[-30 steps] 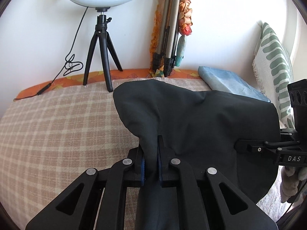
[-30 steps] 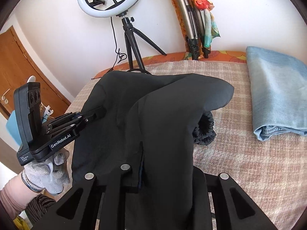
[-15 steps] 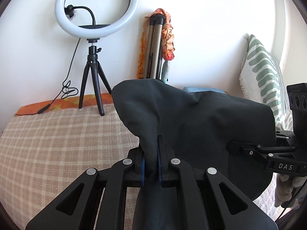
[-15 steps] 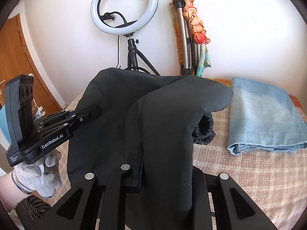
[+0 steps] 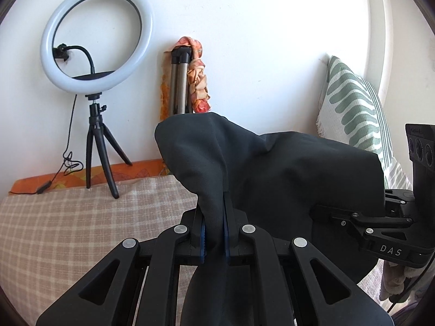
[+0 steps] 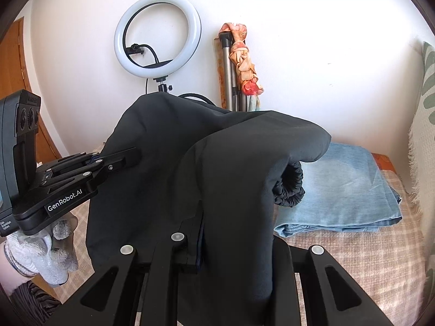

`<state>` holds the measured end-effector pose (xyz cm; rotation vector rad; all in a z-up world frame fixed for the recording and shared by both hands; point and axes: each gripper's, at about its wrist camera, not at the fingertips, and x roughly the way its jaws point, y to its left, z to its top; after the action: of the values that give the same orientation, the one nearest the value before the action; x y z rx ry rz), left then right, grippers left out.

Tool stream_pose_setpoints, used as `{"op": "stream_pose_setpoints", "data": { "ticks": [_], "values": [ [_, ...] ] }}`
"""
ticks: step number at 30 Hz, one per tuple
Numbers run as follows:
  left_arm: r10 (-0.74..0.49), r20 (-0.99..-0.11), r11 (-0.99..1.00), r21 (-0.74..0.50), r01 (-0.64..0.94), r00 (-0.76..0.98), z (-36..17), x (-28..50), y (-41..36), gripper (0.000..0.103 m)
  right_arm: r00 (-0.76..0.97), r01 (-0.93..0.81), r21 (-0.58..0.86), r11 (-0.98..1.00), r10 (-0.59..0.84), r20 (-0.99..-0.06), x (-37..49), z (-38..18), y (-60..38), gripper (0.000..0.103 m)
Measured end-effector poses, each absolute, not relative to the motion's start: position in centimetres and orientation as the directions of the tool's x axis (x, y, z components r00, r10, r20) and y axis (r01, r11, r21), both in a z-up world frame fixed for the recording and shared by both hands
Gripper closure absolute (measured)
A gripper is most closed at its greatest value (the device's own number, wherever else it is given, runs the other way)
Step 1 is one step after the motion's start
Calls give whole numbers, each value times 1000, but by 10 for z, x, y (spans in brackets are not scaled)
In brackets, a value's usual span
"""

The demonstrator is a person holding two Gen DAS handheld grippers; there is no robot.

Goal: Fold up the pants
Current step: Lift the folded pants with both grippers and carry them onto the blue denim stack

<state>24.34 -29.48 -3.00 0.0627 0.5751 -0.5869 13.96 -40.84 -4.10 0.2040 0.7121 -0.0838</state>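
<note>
The black pants (image 5: 285,174) hang in the air between both grippers, above the checked bed cover (image 5: 68,222). My left gripper (image 5: 214,231) is shut on a fold of the black cloth, which runs between its blue pads. My right gripper (image 6: 202,241) is shut on another edge of the pants (image 6: 231,179); cloth drapes over its right finger and hides it. An elastic cuff (image 6: 291,187) curls out at the right. Each gripper shows in the other's view: the right one (image 5: 326,214) and the left one (image 6: 127,159).
A ring light on a small tripod (image 5: 95,54) and a folded tripod with an orange scarf (image 5: 187,81) stand against the far wall. Folded light-blue jeans (image 6: 348,190) lie on the bed at the right. A green-patterned pillow (image 5: 353,108) leans at the right.
Both grippers have risen with the pants: more wall and the whole ring light now show, and less of the bed. Both grips are unchanged.
</note>
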Motion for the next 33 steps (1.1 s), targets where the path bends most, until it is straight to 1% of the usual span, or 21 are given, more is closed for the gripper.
{"op": "stream_pose_setpoints", "data": {
  "ticks": [4,11,16,23,28,33],
  "values": [
    [-523,-518,822,-96,562,677,-24,247,-317,95,768,171,128,977,-51,-639,134,-34,-427,83],
    [-554,-512,793,-85,603,656,-21,254,-363,95,764,208,76,975,-113,-635,126,-31,-466,83],
    [-572,-513,772,-73,632,640,-18,263,-399,95,763,237,75,969,-138,-631,123,-24,-501,83],
    [-607,-481,745,-69,663,633,-6,285,-444,95,761,248,52,967,-161,-629,137,-5,-556,83],
    [-622,-491,742,-123,659,610,-9,319,-470,95,752,230,51,972,-144,-643,162,2,-596,83],
    [-623,-510,749,-173,639,593,-20,356,-492,95,721,213,75,974,-105,-685,193,-9,-636,83]
  ]
}}
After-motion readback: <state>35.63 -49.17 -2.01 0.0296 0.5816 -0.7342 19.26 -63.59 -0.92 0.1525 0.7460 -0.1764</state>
